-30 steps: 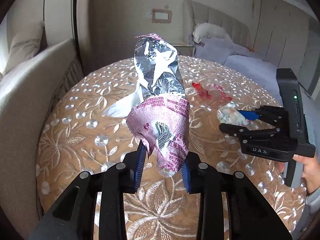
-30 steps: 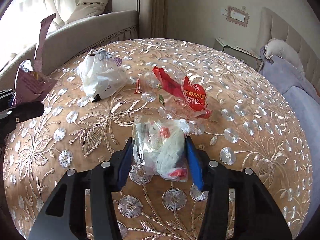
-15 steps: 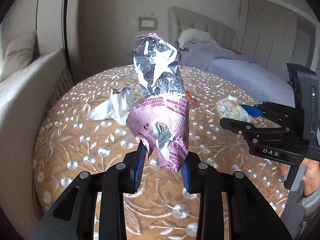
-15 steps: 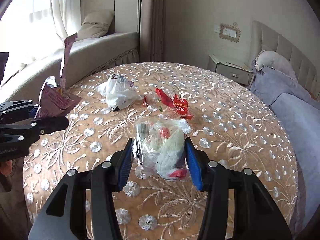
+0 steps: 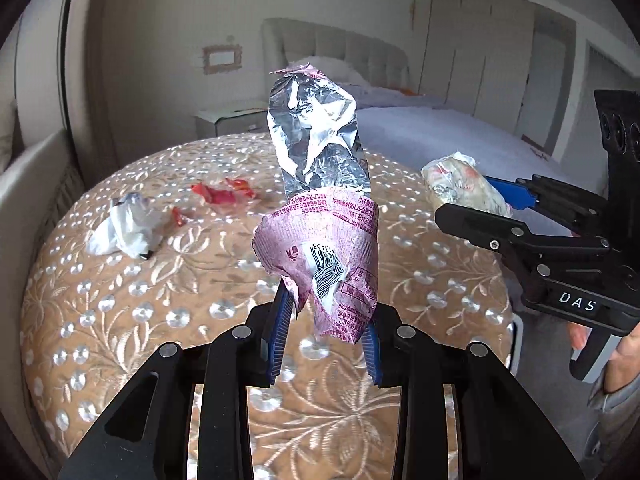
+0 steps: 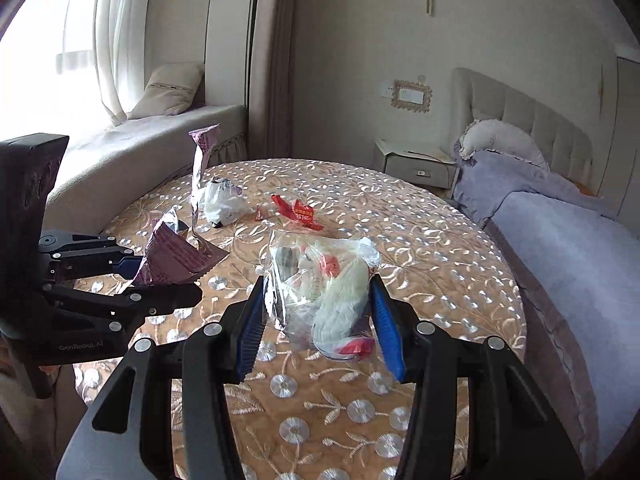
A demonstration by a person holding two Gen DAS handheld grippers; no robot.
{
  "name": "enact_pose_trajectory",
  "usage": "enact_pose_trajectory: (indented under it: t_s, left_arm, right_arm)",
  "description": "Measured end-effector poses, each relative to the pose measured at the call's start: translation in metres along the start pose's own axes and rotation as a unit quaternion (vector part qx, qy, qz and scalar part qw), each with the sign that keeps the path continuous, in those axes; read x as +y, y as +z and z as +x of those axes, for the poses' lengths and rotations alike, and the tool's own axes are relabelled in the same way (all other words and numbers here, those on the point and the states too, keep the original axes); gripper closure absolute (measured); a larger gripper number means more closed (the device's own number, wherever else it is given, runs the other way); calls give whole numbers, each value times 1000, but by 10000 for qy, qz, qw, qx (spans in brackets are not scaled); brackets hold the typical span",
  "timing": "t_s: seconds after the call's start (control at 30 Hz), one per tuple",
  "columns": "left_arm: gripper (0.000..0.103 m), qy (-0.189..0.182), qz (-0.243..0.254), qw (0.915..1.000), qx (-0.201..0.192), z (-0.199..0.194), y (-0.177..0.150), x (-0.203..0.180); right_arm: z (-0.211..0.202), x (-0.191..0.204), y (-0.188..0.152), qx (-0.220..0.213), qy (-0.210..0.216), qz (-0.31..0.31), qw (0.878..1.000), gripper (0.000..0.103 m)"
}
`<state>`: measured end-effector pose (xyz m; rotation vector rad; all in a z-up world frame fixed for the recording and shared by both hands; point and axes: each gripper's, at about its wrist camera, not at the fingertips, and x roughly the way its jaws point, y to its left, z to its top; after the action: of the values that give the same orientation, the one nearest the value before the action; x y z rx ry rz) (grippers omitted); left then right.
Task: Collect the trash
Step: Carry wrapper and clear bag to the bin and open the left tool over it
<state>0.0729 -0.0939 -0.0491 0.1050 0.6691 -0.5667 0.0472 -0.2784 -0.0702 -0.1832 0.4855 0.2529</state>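
Left gripper (image 5: 326,316): clamped on the pink foil wrapper (image 5: 324,216), which stands upright above the round table (image 5: 160,300).
Right gripper (image 6: 318,312): closed around a clear plastic bag of scraps (image 6: 320,284), held above the tabletop, at 3 o'clock of the wrapper in the left wrist view.
White crumpled bag (image 5: 124,228): lying on the table at 10 o'clock from the wrapper.
Red wrapper (image 5: 222,194): on the cloth just beside the white bag, toward 11 o'clock.
Bed (image 6: 560,240): at 3 o'clock of the table in the right wrist view.
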Motion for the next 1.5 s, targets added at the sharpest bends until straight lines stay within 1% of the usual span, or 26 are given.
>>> enact_pose_trajectory:
  t_s: [0.1, 0.4, 0.53, 0.63, 0.77, 0.93, 1.1, 1.27, 1.5]
  left_arm:
    - [71, -289, 84, 9995, 57, 6, 0, -21]
    - [71, -839, 637, 9943, 171, 28, 4, -98]
    - [71, -1150, 845, 9893, 303, 40, 4, -134]
    - [71, -1378, 945, 9848, 478, 54, 1, -160]
    - [71, -1601, 1185, 9779, 631, 72, -5, -196]
    - [71, -1705, 1322, 9727, 858, 93, -8, -237]
    - [71, -1849, 1580, 9654, 946, 105, -11, -270]
    - [71, -1888, 1802, 9597, 1039, 117, -14, -292]
    - [71, -1907, 2046, 9535, 1124, 129, -22, -316]
  right_arm:
    - [-20, -13, -13, -44, -211, 103, 9997, 52]
    - [-62, -58, -54, 15, -849, 458, 9953, 52]
    - [-78, -79, -72, 53, -1154, 635, 9913, 52]
    - [-89, -94, -85, 89, -1389, 769, 9873, 52]
    - [-100, -111, -103, 179, -1718, 907, 9808, 52]
    - [-106, -130, -122, 293, -1916, 1136, 9744, 52]
    - [-107, -146, -137, 394, -2020, 1317, 9697, 52]
    - [-108, -157, -146, 422, -2085, 1438, 9665, 52]
    - [-98, -171, -159, 492, -2139, 1537, 9634, 52]
